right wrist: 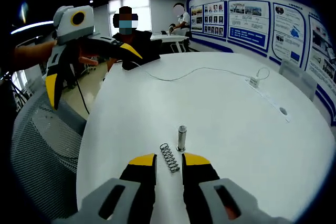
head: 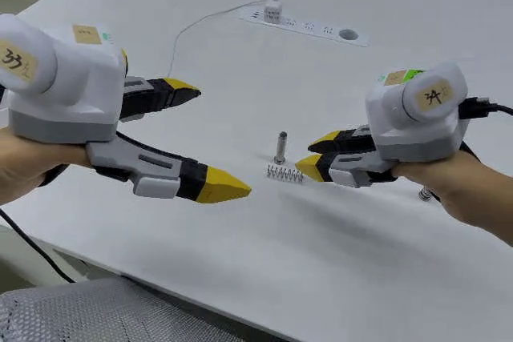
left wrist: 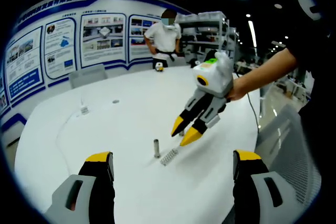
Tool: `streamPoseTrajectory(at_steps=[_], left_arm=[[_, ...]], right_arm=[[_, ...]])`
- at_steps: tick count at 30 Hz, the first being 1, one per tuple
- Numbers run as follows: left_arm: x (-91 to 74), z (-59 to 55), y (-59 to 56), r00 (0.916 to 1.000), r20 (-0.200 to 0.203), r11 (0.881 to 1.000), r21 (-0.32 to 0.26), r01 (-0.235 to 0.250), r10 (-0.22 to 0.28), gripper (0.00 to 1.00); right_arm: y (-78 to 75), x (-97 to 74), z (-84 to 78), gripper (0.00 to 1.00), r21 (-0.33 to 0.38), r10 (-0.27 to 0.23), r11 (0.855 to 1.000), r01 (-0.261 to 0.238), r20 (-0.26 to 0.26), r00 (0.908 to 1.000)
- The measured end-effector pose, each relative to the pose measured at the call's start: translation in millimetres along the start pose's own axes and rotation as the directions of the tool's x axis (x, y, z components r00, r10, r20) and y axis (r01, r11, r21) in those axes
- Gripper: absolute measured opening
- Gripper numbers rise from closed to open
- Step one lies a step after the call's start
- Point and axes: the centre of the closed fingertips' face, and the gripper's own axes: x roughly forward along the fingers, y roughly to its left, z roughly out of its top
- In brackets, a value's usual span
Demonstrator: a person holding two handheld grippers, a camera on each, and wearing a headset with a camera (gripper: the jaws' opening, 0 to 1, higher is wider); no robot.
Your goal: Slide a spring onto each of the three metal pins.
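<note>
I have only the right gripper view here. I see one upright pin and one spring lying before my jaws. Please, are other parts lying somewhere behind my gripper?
Observer: Yes, the head view shows a small metal piece on the table beside the right hand, partly hidden by it. I cannot tell if it is a pin or a spring.
Operator: How is my gripper tilted?
Observer: In the left gripper view the right gripper slants down toward the table, with its tips low near the spring.
Operator: Where does the left gripper aim?
Observer: The left gripper has its jaws wide apart, and its own view has the pin straight ahead, midway between them.
</note>
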Motion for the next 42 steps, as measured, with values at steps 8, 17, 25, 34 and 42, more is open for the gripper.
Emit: streamPoseTrajectory(at_steps=[8,17,25,34,42], left_arm=[[-4.5,-4.1,2.7,0.9999,-0.013,1.0,0.006,-0.01,0.01,0.96],[-6.6,-2.9,5.8,0.9998,0.012,1.0,-0.025,-0.016,0.016,0.94],[-2.7,-6.7,1.4,1.0,0.001,1.0,-0.023,0.006,-0.006,0.92],[-3.6,-8.7,-1.0,0.9999,-0.002,1.0,-0.02,0.012,-0.012,0.89],[-0.6,-12.3,-4.4,0.9998,-0.012,1.0,-0.01,0.014,-0.015,0.88]], right_arm=[[0.2,23.1,-18.4,0.19,-0.075,-0.002,0.997,-0.005,-0.092,0.9957],[-8.0,34.5,-31.7,0.19,-0.047,-0.004,0.999,-0.002,-0.139,0.9903],[-6.0,35.9,-36.5,0.17,-0.021,0.018,1.0,-0.021,-0.15,0.9885],[4.4,30.2,-33.2,0.12,-0.035,0.036,0.998,-0.042,-0.151,0.9879],[11.7,24.9,-30.6,0.11,-0.018,0.059,0.998,-0.062,-0.149,0.9871]])
